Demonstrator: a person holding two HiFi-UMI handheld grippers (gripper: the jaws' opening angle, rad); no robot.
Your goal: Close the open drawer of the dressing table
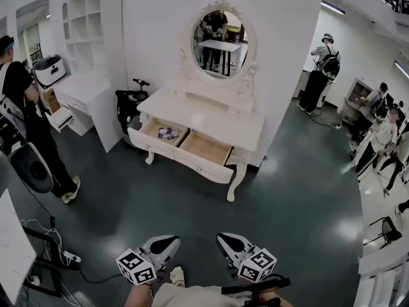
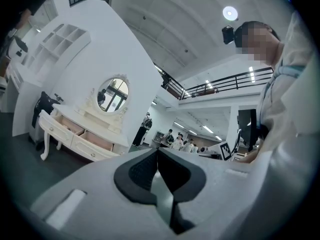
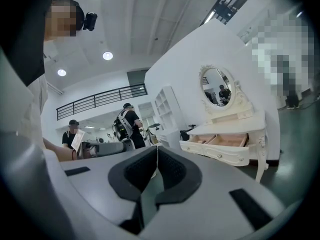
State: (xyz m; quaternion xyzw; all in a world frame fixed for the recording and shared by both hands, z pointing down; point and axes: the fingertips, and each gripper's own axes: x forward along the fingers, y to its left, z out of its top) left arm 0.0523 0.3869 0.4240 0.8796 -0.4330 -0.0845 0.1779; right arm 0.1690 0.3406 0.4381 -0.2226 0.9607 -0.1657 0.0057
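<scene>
The white dressing table (image 1: pixel 211 117) with an oval mirror (image 1: pixel 221 45) stands against the wall, some way ahead of me. Both of its drawers are pulled out: the left drawer (image 1: pixel 158 137) holds a small item, the right drawer (image 1: pixel 203 155) looks bare. My left gripper (image 1: pixel 167 243) and right gripper (image 1: pixel 225 240) are low in the head view, far from the table, side by side. Each is shut with nothing between its jaws. The table also shows in the left gripper view (image 2: pixel 75 131) beyond my left gripper (image 2: pixel 156 153), and in the right gripper view (image 3: pixel 227 136) beyond my right gripper (image 3: pixel 157 150).
A white shelf unit (image 1: pixel 86 75) and a black wheeled device (image 1: pixel 130 104) stand left of the table. A person (image 1: pixel 29 117) stands at far left, and several people (image 1: pixel 383 130) are at the right. Cables and a power strip (image 1: pixel 69 256) lie on the dark floor at lower left.
</scene>
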